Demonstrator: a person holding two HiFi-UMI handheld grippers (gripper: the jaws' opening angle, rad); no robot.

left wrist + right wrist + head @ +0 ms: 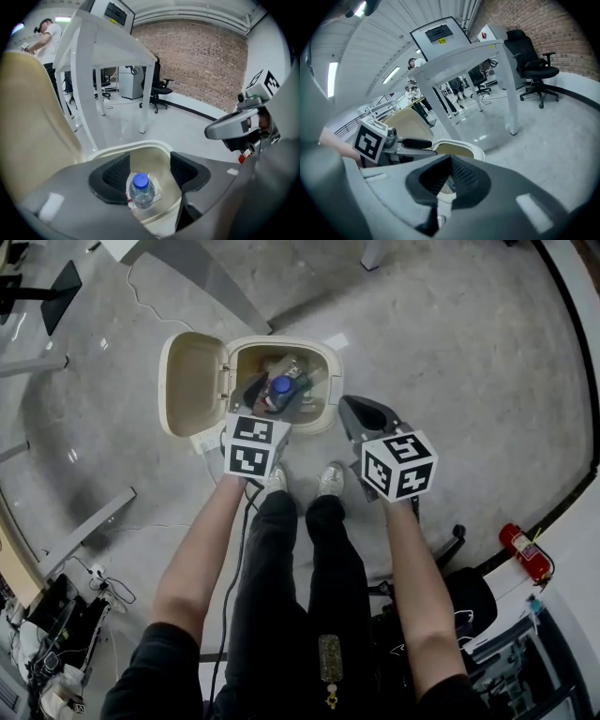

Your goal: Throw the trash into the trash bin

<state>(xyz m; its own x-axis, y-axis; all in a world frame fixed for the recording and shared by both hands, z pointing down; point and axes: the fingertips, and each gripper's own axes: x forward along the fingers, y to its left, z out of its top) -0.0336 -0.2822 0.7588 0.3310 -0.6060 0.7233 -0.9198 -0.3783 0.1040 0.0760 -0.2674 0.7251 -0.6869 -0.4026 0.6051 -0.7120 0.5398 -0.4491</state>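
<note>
Two bare forearms reach forward from the bottom of the head view, the left forearm and the right forearm, both angled down toward the floor with the person's shoes between them. The left gripper hangs over the mouth of the trash bin at upper centre. Its jaws stand wide apart and released, and neither pad touches anything. Between them, lower down, a clear plastic bottle with a blue cap lies inside the bin, free of the pads. The right gripper sits just right of the bin's rim, over bare floor. Its jaws are clenched with the tips meeting, and nothing is held between them. The bin's beige lid is swung open to the left. Other rubbish lies round the bottle, too jumbled to name. Farther off, at the upper left of the left gripper view, white table legs stand and a person is cut off by the frame edge.
</note>
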